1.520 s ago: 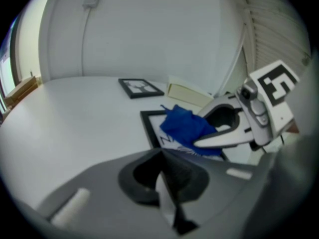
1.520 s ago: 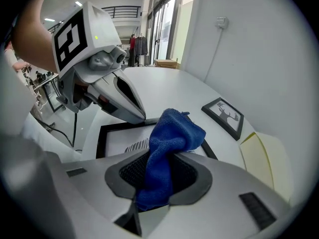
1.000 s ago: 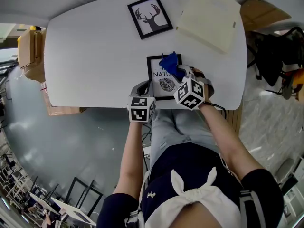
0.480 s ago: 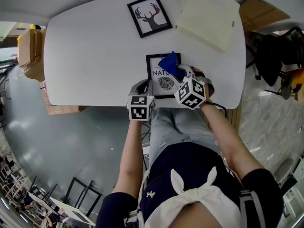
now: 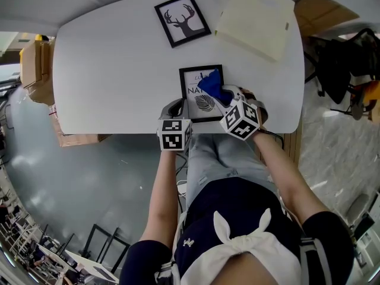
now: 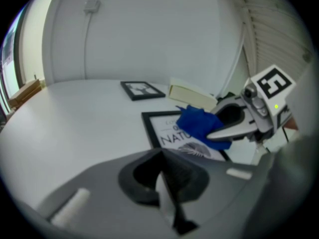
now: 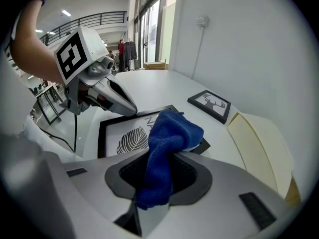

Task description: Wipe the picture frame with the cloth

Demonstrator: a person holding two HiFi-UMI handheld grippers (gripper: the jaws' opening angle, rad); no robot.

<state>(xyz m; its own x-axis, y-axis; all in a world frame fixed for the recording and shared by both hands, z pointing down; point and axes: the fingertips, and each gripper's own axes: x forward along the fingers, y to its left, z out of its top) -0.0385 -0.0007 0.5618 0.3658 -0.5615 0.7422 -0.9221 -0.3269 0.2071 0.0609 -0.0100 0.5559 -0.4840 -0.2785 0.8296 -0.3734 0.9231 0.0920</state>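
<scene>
The black picture frame [image 5: 193, 97] with a leaf print lies flat near the table's front edge. A blue cloth [image 5: 211, 86] rests on its upper right part, and my right gripper [image 5: 226, 96] is shut on that cloth. In the right gripper view the cloth [image 7: 169, 133] bunches up out of the jaws over the frame [image 7: 124, 136]. My left gripper [image 5: 180, 107] is shut with nothing in it, its tips at the frame's near left corner. The left gripper view shows the frame [image 6: 162, 133] just ahead, with the cloth [image 6: 199, 123] and the right gripper [image 6: 222, 132] on it.
A second frame with a deer print [image 5: 183, 19] lies at the back of the white table [image 5: 107, 70]. A cream board [image 5: 255, 19] lies at the back right. Cardboard boxes [image 5: 35, 67] stand off the table's left end. A chair [image 5: 344, 64] is at the right.
The cloth has slid a little towards me across the frame's upper right part, with the right gripper still shut on it. The left gripper has stayed at the frame's corner.
</scene>
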